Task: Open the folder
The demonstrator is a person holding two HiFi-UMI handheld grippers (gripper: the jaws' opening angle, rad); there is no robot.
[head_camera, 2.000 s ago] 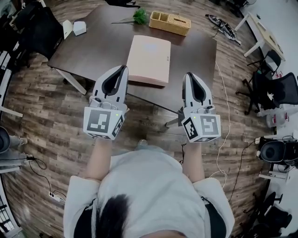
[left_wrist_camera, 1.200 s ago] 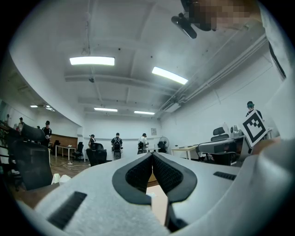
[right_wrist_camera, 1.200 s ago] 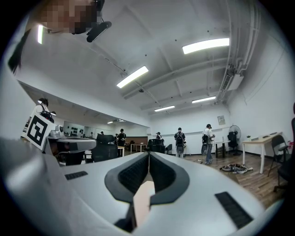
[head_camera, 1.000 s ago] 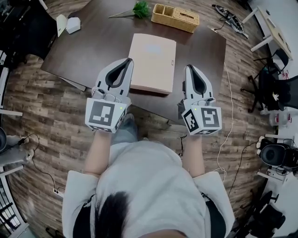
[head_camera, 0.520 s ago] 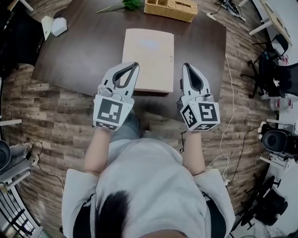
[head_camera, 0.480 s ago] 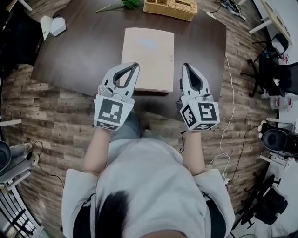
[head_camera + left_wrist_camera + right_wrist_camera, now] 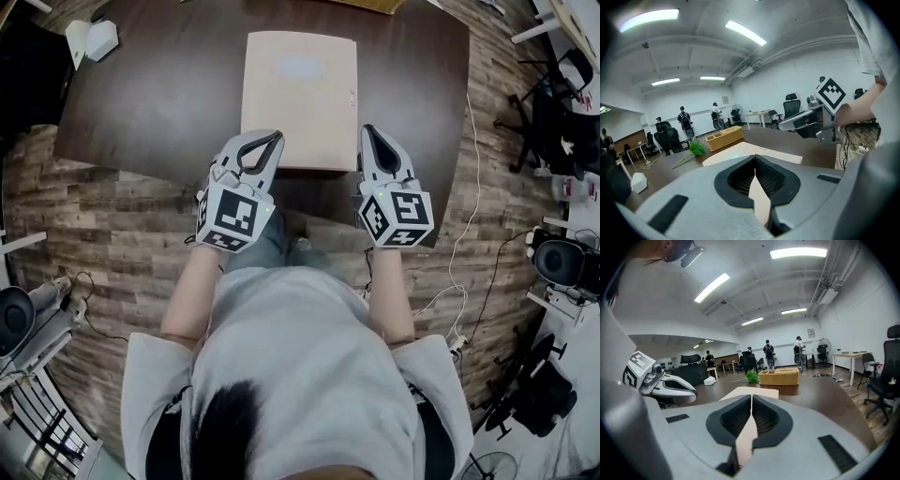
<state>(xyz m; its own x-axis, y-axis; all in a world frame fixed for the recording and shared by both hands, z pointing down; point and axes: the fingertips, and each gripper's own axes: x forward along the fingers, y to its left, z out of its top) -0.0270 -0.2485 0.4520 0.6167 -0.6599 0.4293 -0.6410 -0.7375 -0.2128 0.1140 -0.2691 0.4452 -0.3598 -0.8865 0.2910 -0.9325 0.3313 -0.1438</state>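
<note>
A beige folder (image 7: 300,94) lies flat and closed on the dark brown table (image 7: 159,103). My left gripper (image 7: 277,137) hovers over the folder's near left corner, its jaws shut with nothing between them. Just right of the folder's near right corner, my right gripper (image 7: 367,129) is shut and empty too. In the left gripper view the folder (image 7: 736,152) shows just past the shut left gripper (image 7: 755,157), with the right gripper (image 7: 808,123) beside it. In the right gripper view the folder (image 7: 752,392) lies beyond the shut right gripper (image 7: 751,395).
A wicker basket (image 7: 778,376) and a green plant sprig (image 7: 752,376) sit at the table's far side. A white box (image 7: 98,37) lies at the far left corner. Office chairs (image 7: 562,84) and a floor cable (image 7: 472,178) are to the right. People stand far back (image 7: 683,123).
The person has stepped up to the table. Both grippers have moved forward to the folder's near edge and stayed shut. The folder has not moved.
</note>
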